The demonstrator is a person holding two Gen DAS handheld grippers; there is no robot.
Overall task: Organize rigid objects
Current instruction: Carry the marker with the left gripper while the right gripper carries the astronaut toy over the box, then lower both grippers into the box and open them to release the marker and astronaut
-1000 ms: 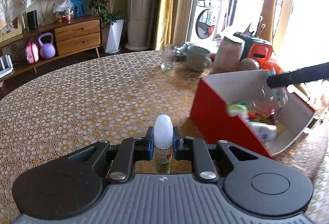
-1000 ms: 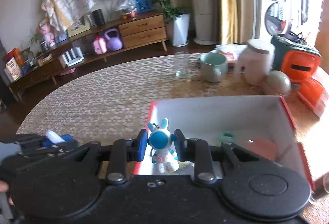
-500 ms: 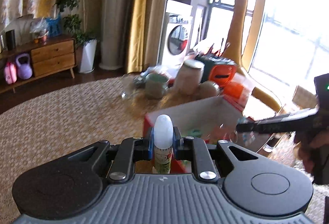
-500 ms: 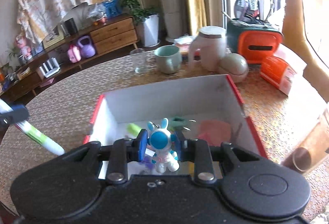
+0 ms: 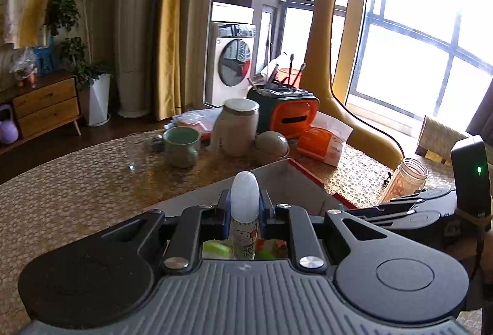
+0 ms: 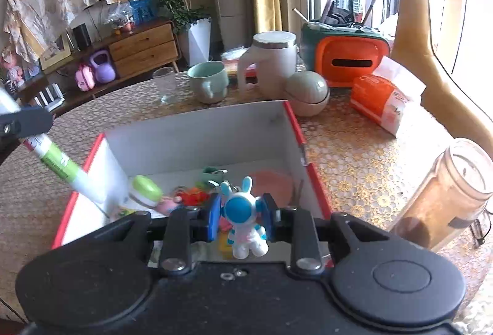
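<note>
My left gripper (image 5: 245, 210) is shut on a small white-capped bottle (image 5: 245, 205) with a green label and holds it over the red-rimmed white box (image 5: 295, 181). The bottle (image 6: 66, 171) also shows in the right wrist view, tilted over the box's left wall. My right gripper (image 6: 242, 216) is shut on a blue and white rabbit-eared astronaut figure (image 6: 243, 216), held above the box (image 6: 197, 135). Several small toys lie on the box floor, among them a green-capped piece (image 6: 146, 187).
Behind the box stand a clear glass (image 6: 165, 84), a green mug (image 6: 209, 82), a white lidded jug (image 6: 272, 61), a round beige pot (image 6: 308, 91) and an orange-fronted case (image 6: 345, 58). An orange packet (image 6: 379, 101) and a glass jar (image 6: 446, 196) are on the right.
Both grippers moved in over the box with their objects still held. The left wrist view swung right, from the box's side to above it. The bottle now tilts over the box's left wall.
</note>
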